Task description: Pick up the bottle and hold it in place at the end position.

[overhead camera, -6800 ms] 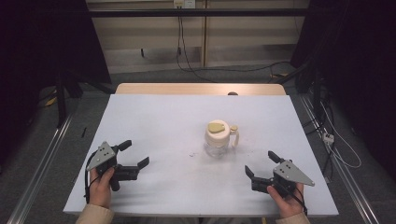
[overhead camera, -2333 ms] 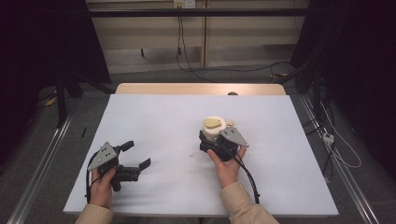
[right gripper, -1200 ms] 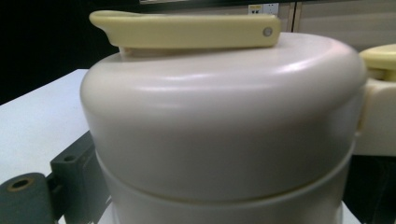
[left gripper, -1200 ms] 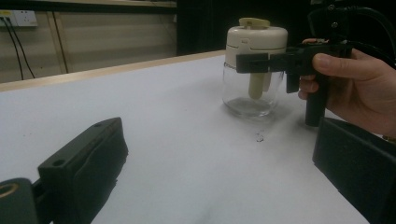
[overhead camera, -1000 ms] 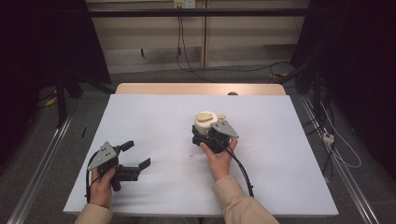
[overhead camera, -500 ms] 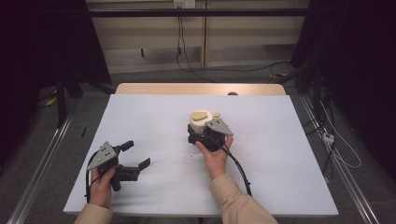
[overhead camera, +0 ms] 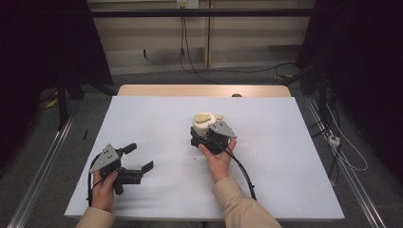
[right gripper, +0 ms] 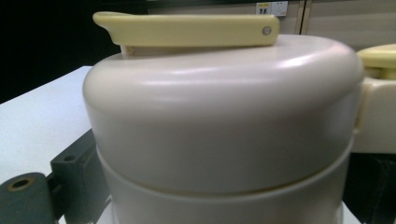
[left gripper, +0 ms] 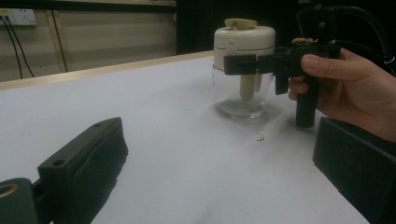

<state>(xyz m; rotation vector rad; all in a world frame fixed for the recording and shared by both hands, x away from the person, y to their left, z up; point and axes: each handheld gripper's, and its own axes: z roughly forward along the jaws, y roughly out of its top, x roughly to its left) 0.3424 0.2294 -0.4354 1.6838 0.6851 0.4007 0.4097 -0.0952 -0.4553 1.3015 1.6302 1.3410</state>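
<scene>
the jar point(overhead camera: 205, 124), clear glass with a cream lid and yellow flap, stands mid table. the right gripper point(overhead camera: 209, 138) is closed around its lid. the left gripper point(overhead camera: 134, 158) rests wide open, empty.

jar base point(right gripper: 224, 205): cut off by the bottom edge
right gripper point(overhead camera: 203, 140): fingertips hidden behind the jar point(overhead camera: 205, 124)

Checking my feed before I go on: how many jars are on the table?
1. The jar stands near the middle of the table, with the right gripper around its cream lid. The left gripper sits apart, near the front left.
</scene>
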